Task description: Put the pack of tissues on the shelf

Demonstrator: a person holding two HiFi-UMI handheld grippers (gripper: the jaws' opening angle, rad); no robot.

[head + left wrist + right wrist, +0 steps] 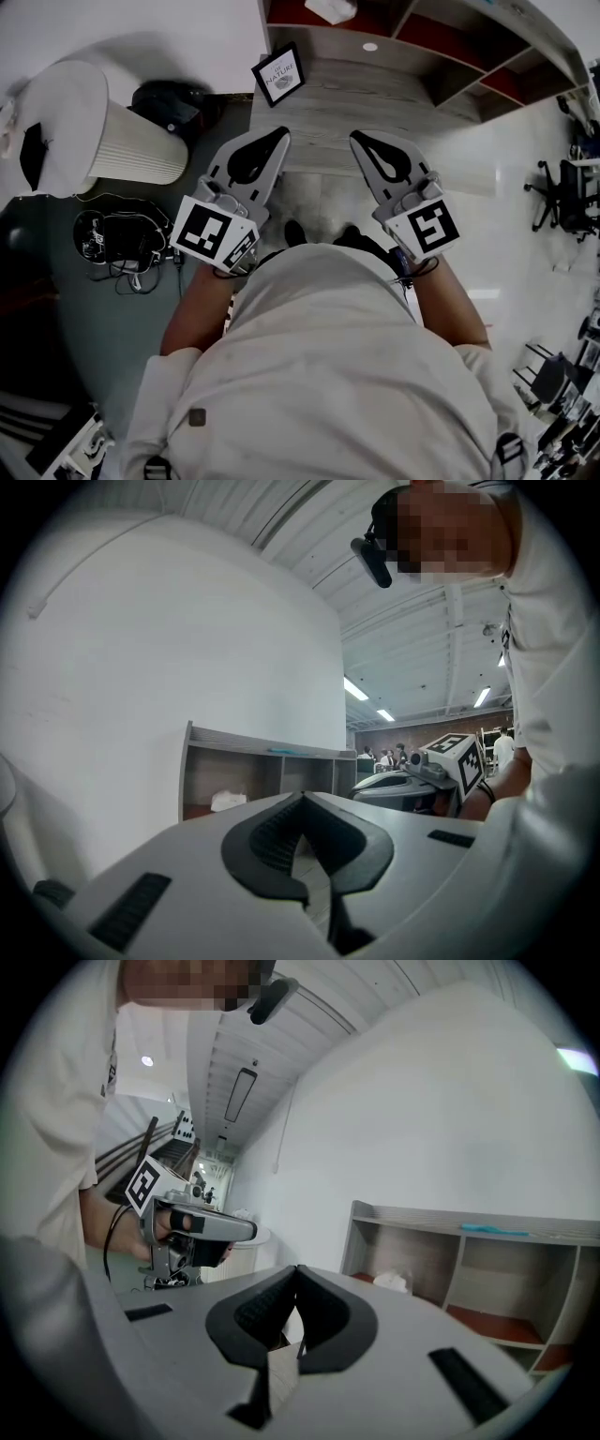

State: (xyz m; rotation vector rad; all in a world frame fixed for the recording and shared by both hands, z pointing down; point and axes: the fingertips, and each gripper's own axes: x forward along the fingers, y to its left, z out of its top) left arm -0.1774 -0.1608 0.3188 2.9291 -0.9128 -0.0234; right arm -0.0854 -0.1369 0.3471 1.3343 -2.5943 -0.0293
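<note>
The pack of tissues (330,9) is lying in the shelf's far-left compartment, a crumpled white bundle resting on the reddish-brown floor of that bay, well apart from both grippers. The shelf (450,56) is standing at the far side of the scene, running off to the right, with a grey wooden surface (347,103) lying just in front of it.

The left gripper (279,136) and the right gripper (356,137) are hovering side by side over the near edge of that surface, both pointing toward the shelf. The left gripper's jaws are meeting at the tips with nothing between them. The right gripper's jaws are pressing together at the tips too, and they are gripping nothing.

A framed picture (279,75) is leaning at the left edge of the wooden surface. Further left, a white ribbed bin (103,131) is standing on the floor, and a tangle of dark cables (117,239) is lying nearer, just beside the left gripper's marker cube. The person (328,356) is standing directly below the head camera, arms reaching forward.
</note>
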